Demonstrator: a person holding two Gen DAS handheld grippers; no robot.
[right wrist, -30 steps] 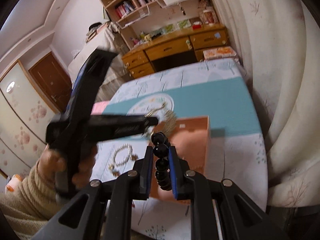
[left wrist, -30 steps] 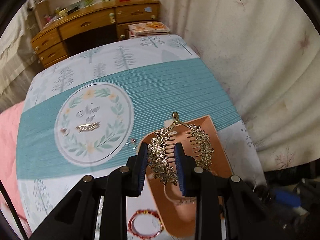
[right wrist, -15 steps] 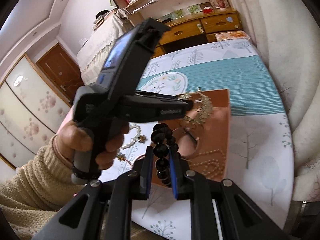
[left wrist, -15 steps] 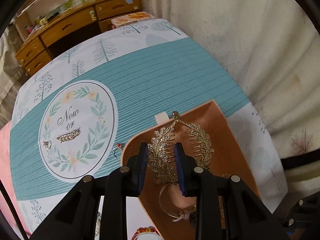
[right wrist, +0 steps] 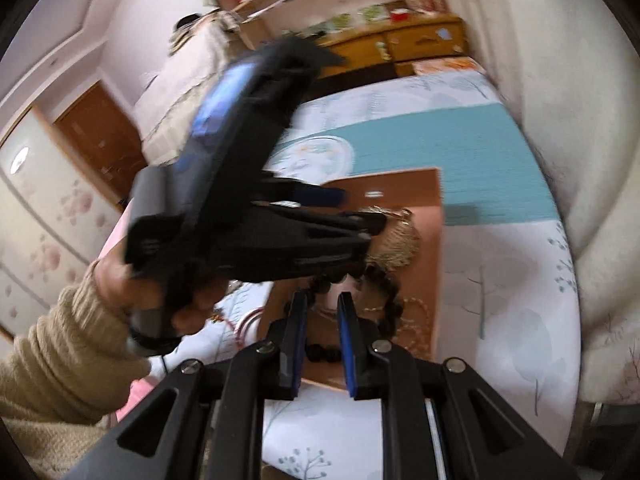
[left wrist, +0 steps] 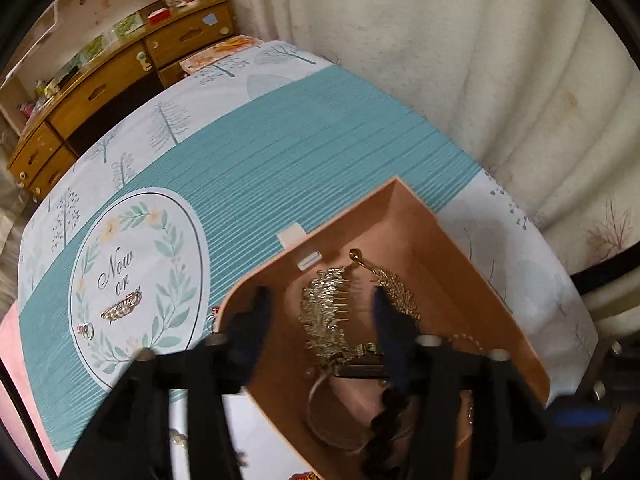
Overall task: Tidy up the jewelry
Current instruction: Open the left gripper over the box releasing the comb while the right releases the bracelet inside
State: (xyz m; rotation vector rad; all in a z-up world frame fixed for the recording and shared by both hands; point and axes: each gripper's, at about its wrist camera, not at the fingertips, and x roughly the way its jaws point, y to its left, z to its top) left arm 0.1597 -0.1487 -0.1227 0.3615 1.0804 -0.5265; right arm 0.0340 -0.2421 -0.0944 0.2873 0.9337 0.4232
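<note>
With its jaws just opened wide, the left gripper (left wrist: pixel 320 312) is seen released from the gold leaf hair comb (left wrist: pixel 326 314), which lies loose between the pads at lower centre, long axis running up-frame, inside the peach box (left wrist: pixel 452 264). In the right wrist view, the right gripper (right wrist: pixel 323 320) is held nearly closed at bottom centre; black beads (right wrist: pixel 390 292) drape just beyond it into the same box, though contact with the pads cannot be confirmed. A teal-banded tablecloth (left wrist: pixel 280 140) is noted beneath, with cream curtains (left wrist: pixel 460 60) at right and a wooden dresser (left wrist: pixel 120 80) at upper left.
</note>
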